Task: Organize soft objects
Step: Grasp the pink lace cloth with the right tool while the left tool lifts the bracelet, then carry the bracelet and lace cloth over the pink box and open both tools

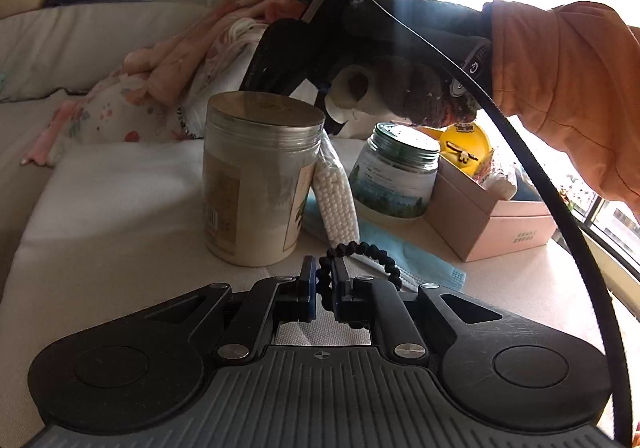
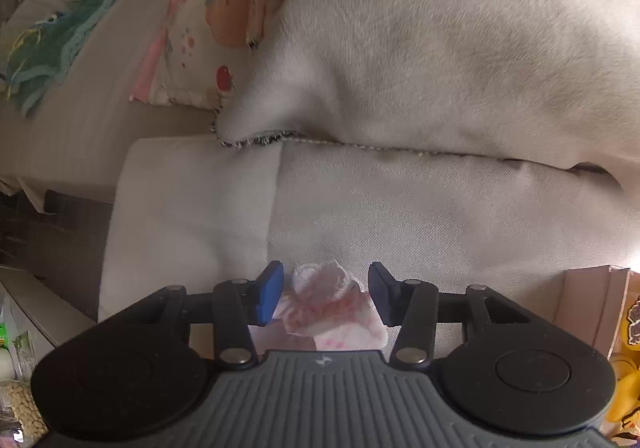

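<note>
the left gripper [image 1: 325, 290] has its jaws closed tight on a black beaded hair tie [image 1: 362, 254], whose loop curls out to the right of the blue pads, low over a pale cushioned surface [image 1: 100, 216]. just ahead of it stands a tall clear jar [image 1: 262, 178] with a flat metallic lid, a bag of white cotton swabs [image 1: 334, 204] leaning against the jar's right side, and a light blue face mask [image 1: 416, 258] lying flat beneath and beside them. a shorter jar [image 1: 398, 172] with a green printed label sits further back, next to an open pink box [image 1: 486, 214] with a yellow item in it. above them a gloved hand [image 1: 416, 88] with an orange sleeve [image 1: 560, 88] carries the other device. the right gripper [image 2: 326, 294] points steeply down at the pale cushion, and a crumpled pink-and-white cloth [image 2: 330, 304] lies between its jaws; they stand partly apart and whether the pads press on it i cannot tell. a grey fleece blanket [image 2: 460, 56] fills the upper part of that view, with a floral pillow [image 2: 192, 48] and a teal cloth [image 2: 60, 44] to its left.
</note>
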A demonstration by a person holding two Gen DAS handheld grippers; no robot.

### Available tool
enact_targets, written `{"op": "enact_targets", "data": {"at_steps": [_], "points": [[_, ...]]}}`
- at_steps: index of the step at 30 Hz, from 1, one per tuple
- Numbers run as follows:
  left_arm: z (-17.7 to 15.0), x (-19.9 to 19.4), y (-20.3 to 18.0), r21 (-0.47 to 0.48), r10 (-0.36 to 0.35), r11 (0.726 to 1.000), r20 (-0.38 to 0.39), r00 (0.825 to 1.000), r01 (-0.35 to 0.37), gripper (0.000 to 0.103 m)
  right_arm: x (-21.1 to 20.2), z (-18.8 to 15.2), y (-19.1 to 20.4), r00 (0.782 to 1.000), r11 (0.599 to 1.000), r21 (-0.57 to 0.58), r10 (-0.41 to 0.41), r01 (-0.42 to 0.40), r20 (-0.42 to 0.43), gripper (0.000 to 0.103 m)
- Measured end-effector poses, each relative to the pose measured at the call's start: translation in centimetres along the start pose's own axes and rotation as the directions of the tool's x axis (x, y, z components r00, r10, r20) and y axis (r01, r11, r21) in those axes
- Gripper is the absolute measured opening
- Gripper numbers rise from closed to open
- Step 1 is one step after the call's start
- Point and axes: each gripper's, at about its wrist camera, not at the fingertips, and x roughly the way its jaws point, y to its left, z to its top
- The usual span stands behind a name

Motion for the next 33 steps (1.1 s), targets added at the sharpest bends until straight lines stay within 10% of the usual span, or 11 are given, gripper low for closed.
{"op": "enact_targets", "data": {"at_steps": [4,18,33], "points": [[-0.1,-0.2,-0.4,0.013,0.000,1.000,0.008,1.000,0.000,0.010,-0.9,-0.8,0.6,1.000,0.999,-0.037,0.019,-0.018,0.024,0.013],[2.2,-3.5,-1.1,0.053,0.093,0.994,0.064,0.994,-0.096,0.010,-12.6,-4.1,1.3,0.956,0.991,-0.126,0.071,-0.036,0.285,0.011],[8.3,-10.0,-3.7,0.129,0.227,0.956,0.233,0.945,-0.262,0.010,-26.4,-10.3,2.2,0.803,0.972,-0.230,0.177,-0.052,0.569,0.011]]}}
